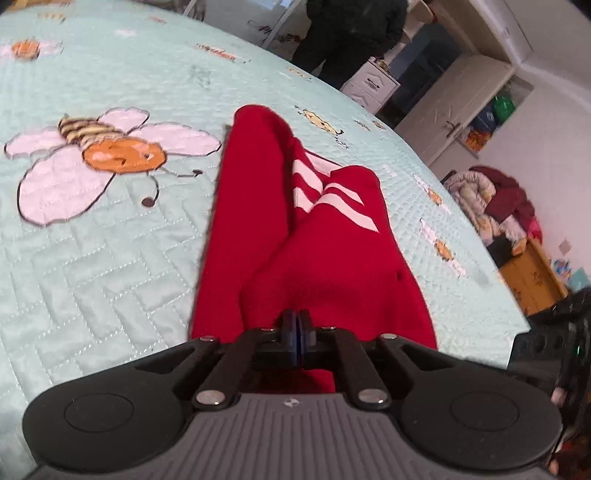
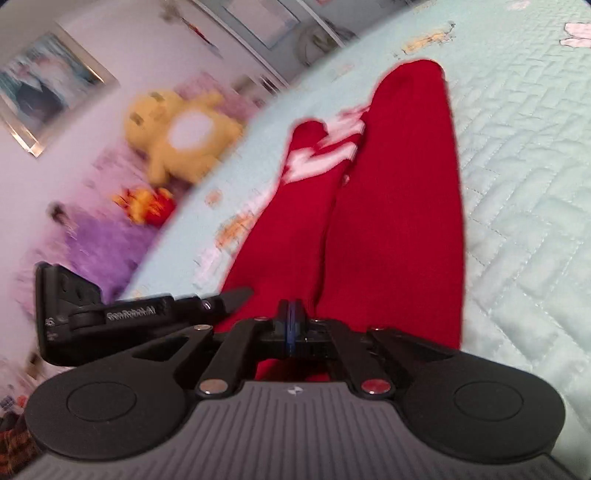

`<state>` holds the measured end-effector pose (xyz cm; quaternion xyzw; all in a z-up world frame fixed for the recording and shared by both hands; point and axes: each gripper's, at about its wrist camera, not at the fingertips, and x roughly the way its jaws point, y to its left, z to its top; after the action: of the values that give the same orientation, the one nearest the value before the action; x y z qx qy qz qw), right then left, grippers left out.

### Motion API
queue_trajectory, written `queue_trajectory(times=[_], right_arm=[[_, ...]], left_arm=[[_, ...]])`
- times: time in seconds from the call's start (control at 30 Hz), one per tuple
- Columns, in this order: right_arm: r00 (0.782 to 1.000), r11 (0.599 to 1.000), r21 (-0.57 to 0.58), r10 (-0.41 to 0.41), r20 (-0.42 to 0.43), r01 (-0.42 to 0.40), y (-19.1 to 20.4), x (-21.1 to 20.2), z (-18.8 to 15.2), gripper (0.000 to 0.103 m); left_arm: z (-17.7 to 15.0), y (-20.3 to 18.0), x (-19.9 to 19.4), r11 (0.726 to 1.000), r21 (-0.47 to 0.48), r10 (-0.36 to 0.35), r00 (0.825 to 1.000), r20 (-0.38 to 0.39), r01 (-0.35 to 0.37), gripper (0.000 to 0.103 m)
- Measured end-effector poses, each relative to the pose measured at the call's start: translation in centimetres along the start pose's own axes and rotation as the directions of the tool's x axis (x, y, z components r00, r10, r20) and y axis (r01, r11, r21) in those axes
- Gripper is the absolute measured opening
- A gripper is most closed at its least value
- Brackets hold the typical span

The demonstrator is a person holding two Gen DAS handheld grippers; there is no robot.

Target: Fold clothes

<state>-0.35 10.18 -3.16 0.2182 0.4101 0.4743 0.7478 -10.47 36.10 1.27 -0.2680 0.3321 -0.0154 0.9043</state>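
A red garment (image 1: pixel 295 236) with white stripes lies lengthwise on the pale green quilted bedspread (image 1: pixel 92 258). My left gripper (image 1: pixel 297 319) is shut on the near edge of the red garment, which stretches away from its jaws. In the right wrist view the same red garment (image 2: pixel 391 206) runs away from my right gripper (image 2: pixel 291 314), which is also shut on its near edge. The left gripper's body (image 2: pixel 110 317) shows at the left of the right wrist view, close beside the right one. The right wrist view is blurred by motion.
The bedspread carries a large bee print (image 1: pixel 107 147). Beyond the bed stand a person in dark clothes (image 1: pixel 351 33), a white nightstand (image 1: pixel 369 86), a wardrobe (image 1: pixel 454 114) and a heap of clothes (image 1: pixel 491 203). A yellow plush toy (image 2: pixel 177 136) sits by the wall.
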Motion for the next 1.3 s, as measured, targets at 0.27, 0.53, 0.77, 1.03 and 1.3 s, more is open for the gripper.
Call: queue_trajectory(times=[0.27,0.53,0.77,1.03,1.3], right_arm=[[1.000,1.000,-0.001,-0.021,0.003,0.021,0.2,-2.0,0.6,0.000],[0.997,0.997,-0.026,-0.075,0.032,0.076,1.5,-2.4,0.1,0.007],[0.991,0.989,-0.072,-0.132,0.010,0.132,1.9,-0.9,-0.1,0.000],[0.986,0.987,0.000,-0.162,0.031,0.162,1.5,-3.4,-0.5,0.000],[0.974,0.978,0.048,-0.209,0.087,0.205,2.3,-5.4,-0.8,0.002]], left_arm=[[-0.8,-1.6,-0.1,0.989,0.119,0.086,0.995,0.054,-0.092,0.007],[-1.3,-2.3,0.1,0.983,0.140,0.112,0.990,0.081,-0.123,0.007],[-1.4,-2.8,0.2,0.974,0.169,0.137,0.987,0.086,-0.150,0.007],[-1.6,-3.1,0.1,0.973,0.168,0.143,0.986,0.090,-0.156,0.007],[-1.7,-3.2,0.1,0.971,0.176,0.146,0.985,0.096,-0.161,0.007]])
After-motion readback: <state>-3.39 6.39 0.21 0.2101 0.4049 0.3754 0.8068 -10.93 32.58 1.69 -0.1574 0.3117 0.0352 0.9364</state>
